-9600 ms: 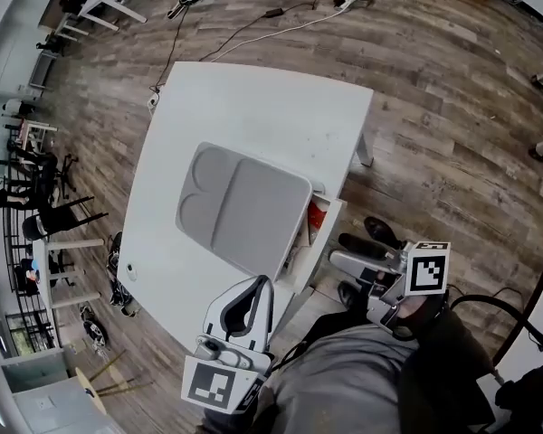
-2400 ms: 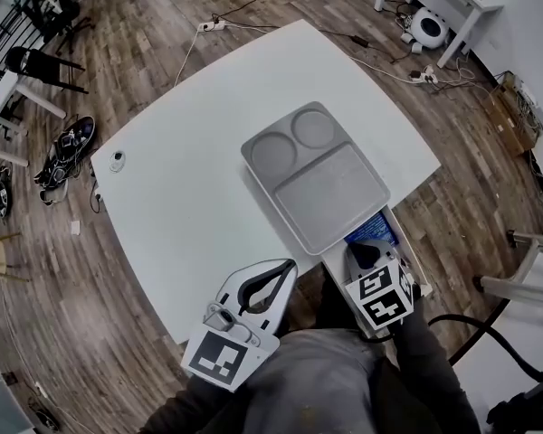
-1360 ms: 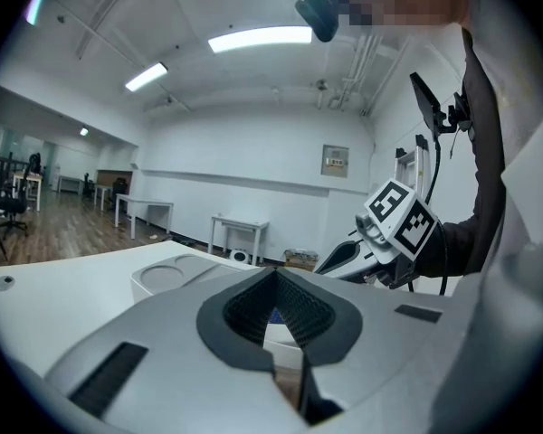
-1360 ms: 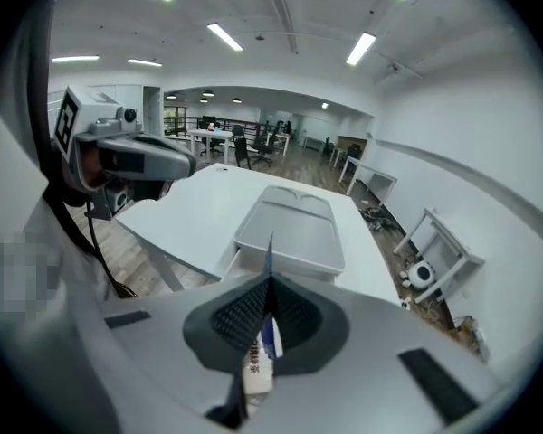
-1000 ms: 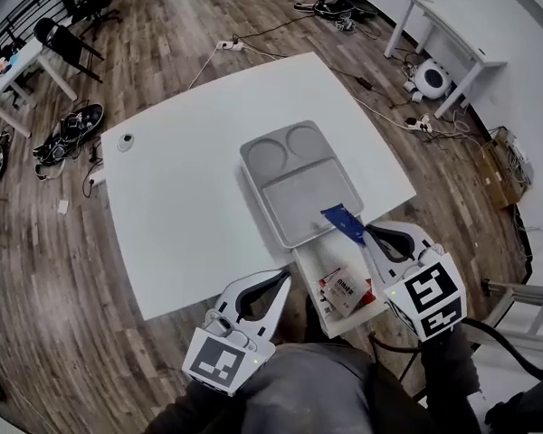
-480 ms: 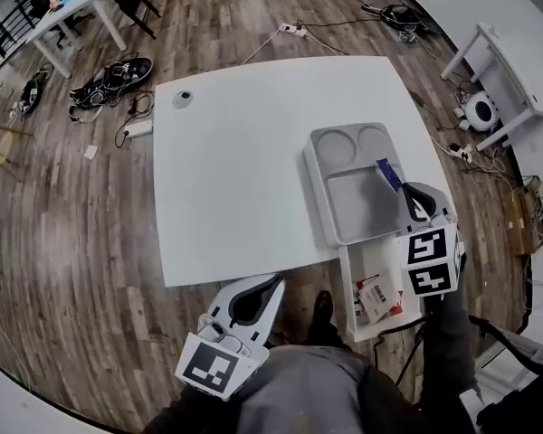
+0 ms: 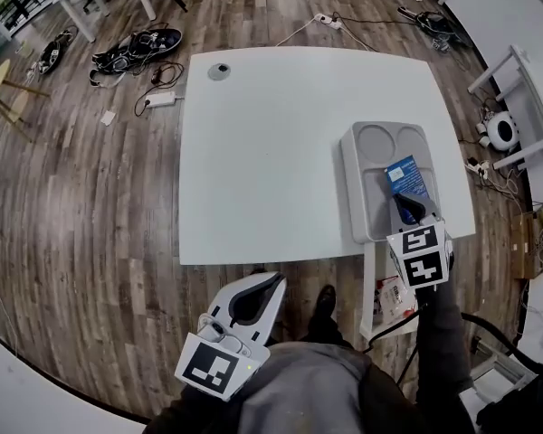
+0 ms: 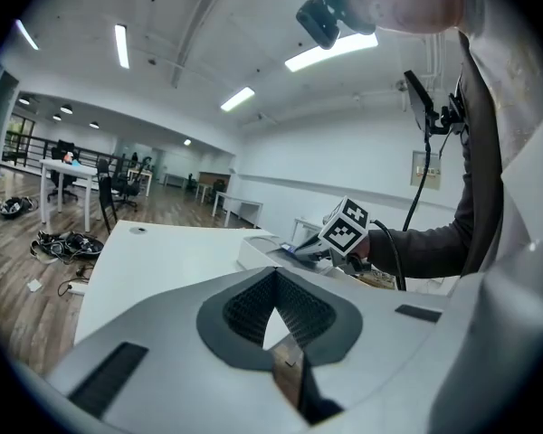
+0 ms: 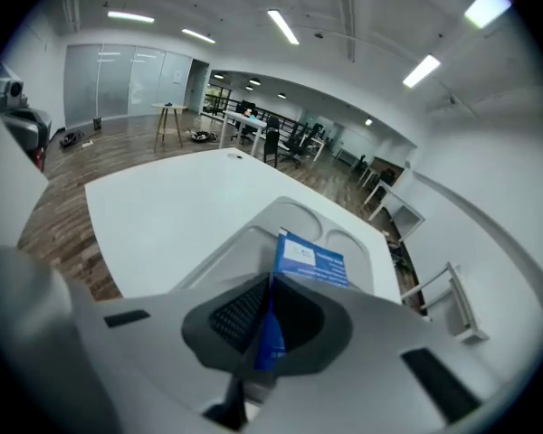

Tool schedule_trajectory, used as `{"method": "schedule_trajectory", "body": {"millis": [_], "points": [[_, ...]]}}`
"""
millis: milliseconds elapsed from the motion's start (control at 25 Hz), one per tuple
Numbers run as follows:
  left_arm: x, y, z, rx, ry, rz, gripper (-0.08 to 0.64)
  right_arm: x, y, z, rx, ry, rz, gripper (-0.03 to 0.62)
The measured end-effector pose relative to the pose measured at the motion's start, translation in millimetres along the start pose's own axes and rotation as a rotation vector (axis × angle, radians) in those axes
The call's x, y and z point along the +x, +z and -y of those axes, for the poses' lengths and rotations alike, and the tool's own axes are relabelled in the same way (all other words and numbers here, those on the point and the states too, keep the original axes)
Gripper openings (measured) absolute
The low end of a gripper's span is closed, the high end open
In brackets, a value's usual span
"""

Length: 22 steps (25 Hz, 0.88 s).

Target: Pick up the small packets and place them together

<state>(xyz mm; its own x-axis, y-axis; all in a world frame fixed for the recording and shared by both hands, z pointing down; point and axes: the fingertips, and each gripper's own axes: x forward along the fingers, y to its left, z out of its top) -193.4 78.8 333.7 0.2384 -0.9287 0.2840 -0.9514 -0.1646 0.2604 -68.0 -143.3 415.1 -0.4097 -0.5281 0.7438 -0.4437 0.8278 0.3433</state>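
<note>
Our right gripper (image 7: 404, 202) is clamped on the blue packet (image 7: 405, 177), which we hold over the large compartment of the grey tray (image 7: 355, 188) on the table (image 7: 271, 152). Our left gripper (image 7: 273, 284), jaws together and empty, sits off the table's near edge.

We can read no word or number anywhere. The blue packet (image 9: 312, 260) carries a white patch with lines of print, too small for us to make out. The red-and-white packet (image 7: 391, 298) shows print as well, unreadable. The marker cubes (image 7: 421, 255) bear only black-and-white square patterns.
</note>
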Motion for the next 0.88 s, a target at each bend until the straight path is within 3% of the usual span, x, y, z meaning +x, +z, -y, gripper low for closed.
{"method": "schedule_trajectory", "body": {"millis": [80, 200, 360, 560, 720, 880], "points": [[-5, 1, -3, -0.001, 0.012, 0.003, 0.002, 2, 5, -12, 0.035, 0.063, 0.012, 0.037], [-11, 3, -5, 0.002, 0.026, 0.009, 0.002, 1, 14, -24, 0.087, 0.139, 0.043, 0.148], [-16, 5, -6, 0.023, 0.024, 0.013, 0.002, -16, 33, -30, 0.17, 0.206, 0.146, 0.156], [-5, 16, 9, 0.073, -0.045, 0.033, 0.002, -61, 50, -5, 0.232, 0.179, 0.268, 0.156], [24, 17, 44, 0.106, -0.139, 0.008, 0.002, -92, 18, 21, 0.254, 0.182, 0.273, 0.155], [51, 15, 81, 0.139, -0.234, -0.028, 0.002, -105, -38, 11, 0.26, 0.257, 0.214, 0.155]]}}
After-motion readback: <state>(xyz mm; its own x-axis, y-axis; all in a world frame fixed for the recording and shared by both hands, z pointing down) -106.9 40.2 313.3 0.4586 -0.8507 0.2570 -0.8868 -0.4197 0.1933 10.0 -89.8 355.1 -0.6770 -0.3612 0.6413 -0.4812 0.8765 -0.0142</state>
